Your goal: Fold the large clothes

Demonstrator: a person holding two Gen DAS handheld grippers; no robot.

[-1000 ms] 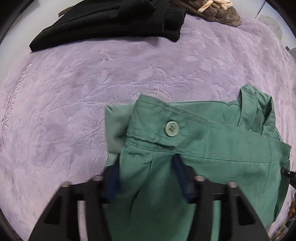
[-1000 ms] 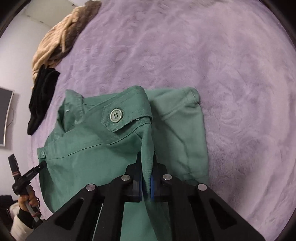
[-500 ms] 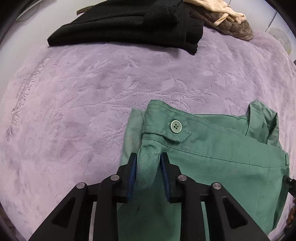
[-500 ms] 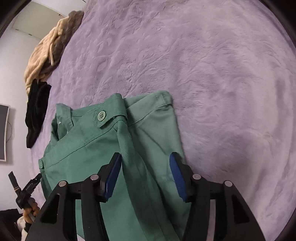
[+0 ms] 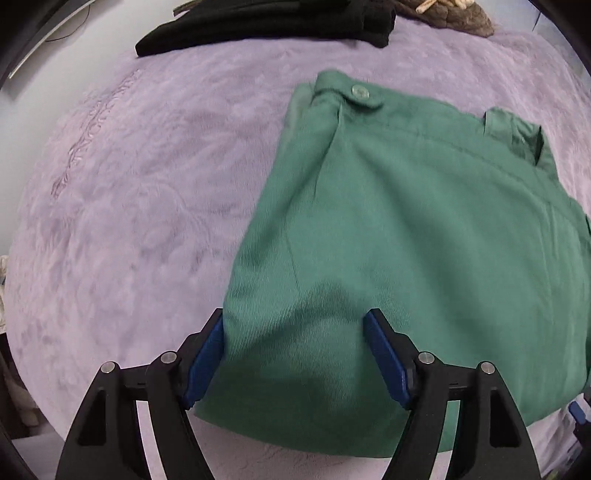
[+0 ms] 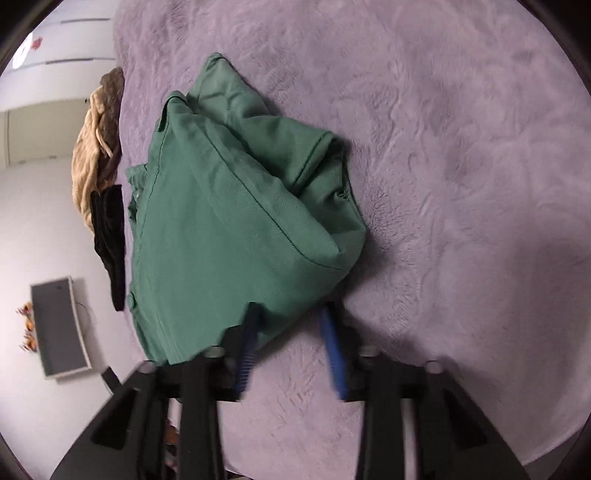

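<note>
- The green garment [image 5: 406, 229] is cut off at the right edge of the left wrist view.
- The black clothing [image 5: 266, 26] beyond the green garment is cropped by the top edge.
- The right gripper [image 6: 291, 325] is motion-blurred; pad contact with the green garment cannot be determined.

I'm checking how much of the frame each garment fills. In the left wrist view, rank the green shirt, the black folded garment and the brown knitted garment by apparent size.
1. Green shirt, largest, though nearest.
2. Black folded garment, partly cut off.
3. Brown knitted garment, mostly cut off, so true size unsure.
</note>
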